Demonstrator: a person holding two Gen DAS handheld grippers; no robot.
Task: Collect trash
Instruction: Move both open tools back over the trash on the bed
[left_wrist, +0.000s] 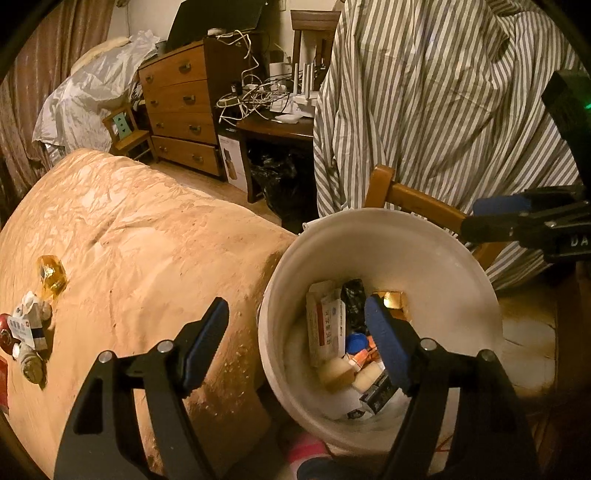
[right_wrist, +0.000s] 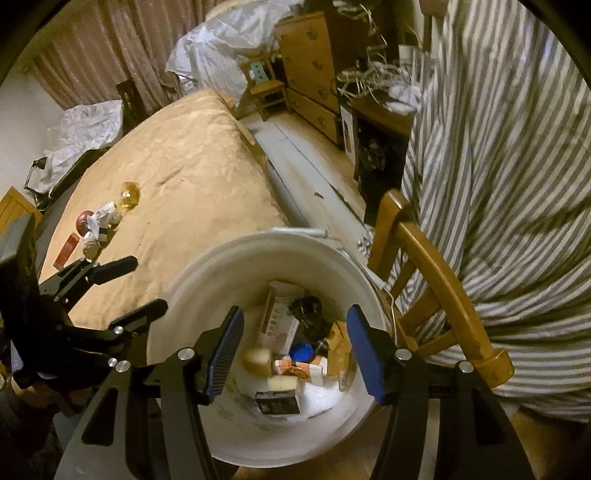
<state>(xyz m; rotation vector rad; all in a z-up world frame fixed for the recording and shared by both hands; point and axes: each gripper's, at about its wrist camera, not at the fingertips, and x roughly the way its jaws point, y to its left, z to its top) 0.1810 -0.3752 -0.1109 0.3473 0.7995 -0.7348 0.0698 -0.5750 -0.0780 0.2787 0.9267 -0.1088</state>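
A white bucket (left_wrist: 436, 258) stands beside the tan-covered table (left_wrist: 140, 229) and holds several pieces of trash: boxes, a blue cap, wrappers. My left gripper (left_wrist: 295, 332) is open and empty, straddling the bucket's near rim. My right gripper (right_wrist: 293, 349) is open and empty, right above the bucket (right_wrist: 221, 269). More trash lies on the table's left: an amber wrapper (left_wrist: 51, 275), crumpled paper and a small box (left_wrist: 31, 326), a red round item (left_wrist: 7, 332). The same pile (right_wrist: 99, 221) shows in the right wrist view. The left gripper (right_wrist: 136, 284) also shows there.
A wooden chair (right_wrist: 439, 273) draped with a striped shirt (left_wrist: 443, 103) stands right behind the bucket. A chest of drawers (left_wrist: 181, 110) and a cable-strewn desk (left_wrist: 273, 125) lie at the back. A red box (right_wrist: 66, 251) sits at the table's near-left edge.
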